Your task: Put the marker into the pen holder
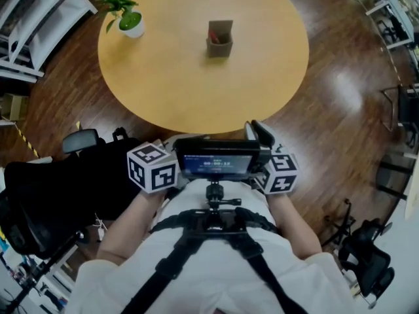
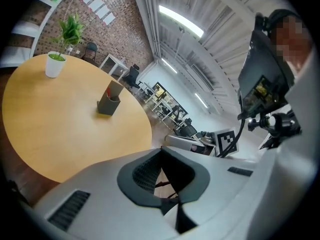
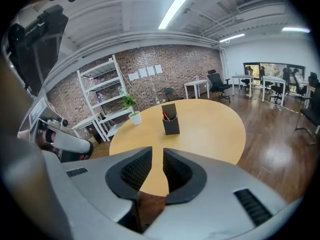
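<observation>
A dark pen holder [image 1: 220,43] stands upright on the far half of the round wooden table [image 1: 196,90], and a red marker [image 1: 213,38] sticks out of it. The right gripper view has the same holder [image 3: 171,125] and marker [image 3: 165,117] straight ahead. In the left gripper view the holder [image 2: 108,105] sits up and to the left. Both grippers hang close to my body, short of the table's near edge. My right gripper [image 3: 157,151] is open with nothing between its pads. My left gripper [image 2: 161,154] has its tips together and holds nothing. The chest screen hides its jaws in the head view.
A potted plant [image 1: 127,19] stands at the table's far left. A black office chair [image 1: 39,195] is beside my left arm, and white shelving [image 1: 33,18] stands beyond it. A chest-mounted screen [image 1: 216,162] sits between the two marker cubes. More chairs [image 1: 366,254] stand at the right.
</observation>
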The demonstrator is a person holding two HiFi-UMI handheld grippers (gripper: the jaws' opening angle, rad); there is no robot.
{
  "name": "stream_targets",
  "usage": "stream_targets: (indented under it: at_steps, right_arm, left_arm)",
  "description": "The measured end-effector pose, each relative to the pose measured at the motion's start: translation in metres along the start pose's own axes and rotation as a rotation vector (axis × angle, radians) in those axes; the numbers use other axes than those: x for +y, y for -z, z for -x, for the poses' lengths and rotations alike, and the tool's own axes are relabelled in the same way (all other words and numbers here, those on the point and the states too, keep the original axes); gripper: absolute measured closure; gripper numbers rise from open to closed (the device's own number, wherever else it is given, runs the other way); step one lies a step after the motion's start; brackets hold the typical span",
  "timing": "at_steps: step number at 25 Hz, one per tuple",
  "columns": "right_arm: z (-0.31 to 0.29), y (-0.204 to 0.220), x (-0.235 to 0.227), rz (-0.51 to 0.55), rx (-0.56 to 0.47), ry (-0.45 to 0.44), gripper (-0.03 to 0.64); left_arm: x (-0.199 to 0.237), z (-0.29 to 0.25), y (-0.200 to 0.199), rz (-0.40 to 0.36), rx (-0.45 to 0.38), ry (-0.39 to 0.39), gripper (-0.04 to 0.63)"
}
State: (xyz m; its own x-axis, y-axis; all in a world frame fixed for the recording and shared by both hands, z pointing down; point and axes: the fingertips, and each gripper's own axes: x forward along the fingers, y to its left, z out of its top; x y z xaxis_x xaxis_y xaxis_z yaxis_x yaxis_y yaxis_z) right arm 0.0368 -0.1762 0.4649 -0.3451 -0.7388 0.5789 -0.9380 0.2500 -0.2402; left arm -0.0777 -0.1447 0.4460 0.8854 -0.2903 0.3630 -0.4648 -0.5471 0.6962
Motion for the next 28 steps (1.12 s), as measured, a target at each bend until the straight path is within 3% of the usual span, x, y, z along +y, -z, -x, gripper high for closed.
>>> stream_targets:
  at_steps: [8, 21, 28]
  right_arm:
    - [0.031, 0.014, -0.009, 0.052, -0.025, -0.07, 0.551]
    - [0.166, 0.106, -0.054, 0.086, -0.031, -0.137, 0.551]
    - [0.208, 0.137, -0.063, 0.082, -0.051, -0.18, 0.551]
  left_arm:
    - [-0.032, 0.0, 0.023, -0.003, -0.078, -0.072, 0.601]
    - [-0.161, -0.057, 0.153, -0.001, -0.067, -0.079, 0.601]
    - [-0.199, -0.057, 0.187, -0.034, -0.095, -0.134, 0.601]
